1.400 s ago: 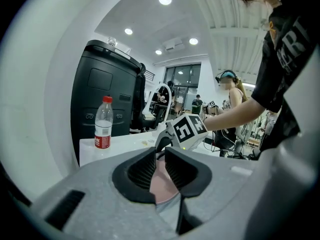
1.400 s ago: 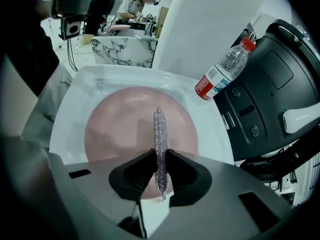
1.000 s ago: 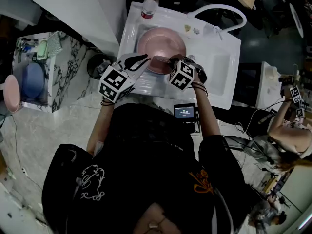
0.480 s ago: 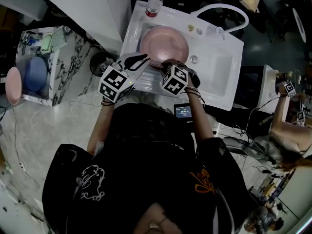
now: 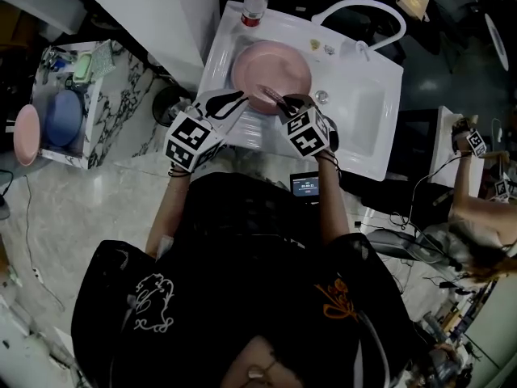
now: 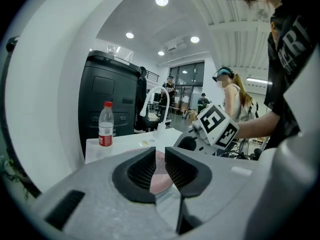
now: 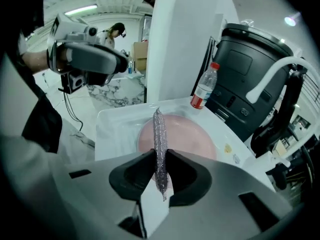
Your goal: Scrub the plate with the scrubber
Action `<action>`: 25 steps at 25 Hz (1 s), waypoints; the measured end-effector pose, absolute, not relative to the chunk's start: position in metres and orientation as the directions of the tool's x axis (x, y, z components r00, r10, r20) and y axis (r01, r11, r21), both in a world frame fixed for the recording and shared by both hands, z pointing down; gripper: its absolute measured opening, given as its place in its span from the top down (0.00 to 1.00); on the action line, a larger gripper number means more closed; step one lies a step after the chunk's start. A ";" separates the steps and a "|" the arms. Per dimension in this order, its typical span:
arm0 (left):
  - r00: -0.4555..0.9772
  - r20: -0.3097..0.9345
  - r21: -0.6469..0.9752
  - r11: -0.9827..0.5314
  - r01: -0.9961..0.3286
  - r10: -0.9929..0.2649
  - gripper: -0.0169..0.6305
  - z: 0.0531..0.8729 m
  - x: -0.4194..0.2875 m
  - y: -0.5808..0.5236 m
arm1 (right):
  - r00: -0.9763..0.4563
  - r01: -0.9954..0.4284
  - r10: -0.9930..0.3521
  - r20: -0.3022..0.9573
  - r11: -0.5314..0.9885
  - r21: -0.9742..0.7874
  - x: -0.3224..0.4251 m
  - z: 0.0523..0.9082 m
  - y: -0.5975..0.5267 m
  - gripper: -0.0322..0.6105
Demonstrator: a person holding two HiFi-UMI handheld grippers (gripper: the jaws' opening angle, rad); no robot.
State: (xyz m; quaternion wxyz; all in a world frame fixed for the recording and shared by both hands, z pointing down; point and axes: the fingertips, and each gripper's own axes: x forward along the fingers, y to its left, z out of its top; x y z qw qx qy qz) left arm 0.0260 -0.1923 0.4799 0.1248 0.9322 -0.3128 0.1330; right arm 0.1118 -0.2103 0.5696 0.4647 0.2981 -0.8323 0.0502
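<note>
A pink plate [image 5: 271, 71] lies in the basin of a white sink [image 5: 367, 111]; it also shows as the plate [image 7: 192, 139] in the right gripper view. My right gripper [image 5: 280, 101] hovers over the plate's near rim, shut on a thin silvery mesh scrubber [image 7: 159, 129] that sticks out past the jaws toward the plate. My left gripper [image 5: 237, 100] sits at the sink's near-left edge beside the plate. Its jaws stand almost together with nothing between them, and the plate [image 6: 161, 176] shows through the narrow slit.
A red-capped water bottle [image 5: 253, 5] stands at the sink's far-left corner, and a white faucet [image 5: 363, 16] arches at the back. A marble shelf [image 5: 113, 111] to the left holds a blue plate [image 5: 60, 124]. A small screen [image 5: 307, 186] hangs below the sink.
My right gripper swung left along the plate's near rim, then back to the right, with the scrubber in it. The left gripper has hardly moved.
</note>
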 end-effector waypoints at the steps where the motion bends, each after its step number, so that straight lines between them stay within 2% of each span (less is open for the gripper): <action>1: 0.768 0.327 0.146 -0.774 -0.616 -0.550 0.87 0.479 0.029 -0.188 | -0.393 -0.569 -0.465 0.794 0.801 0.187 0.118 0.565 -0.206 0.83; 9: 0.765 0.334 0.115 -0.781 -0.613 -0.551 0.87 0.474 0.063 -0.143 | -0.414 -0.721 -0.598 0.686 0.676 0.154 0.158 0.523 -0.157 0.83; 16: 0.760 0.336 0.100 -0.781 -0.617 -0.557 0.87 0.475 0.094 -0.080 | -0.438 -0.727 -0.622 0.650 0.670 0.150 0.179 0.513 -0.094 0.83; 25: 0.741 0.398 0.098 -0.779 -0.620 -0.540 0.87 0.490 0.112 -0.019 | -0.474 -0.726 -0.612 0.633 0.679 0.112 0.187 0.520 -0.041 0.83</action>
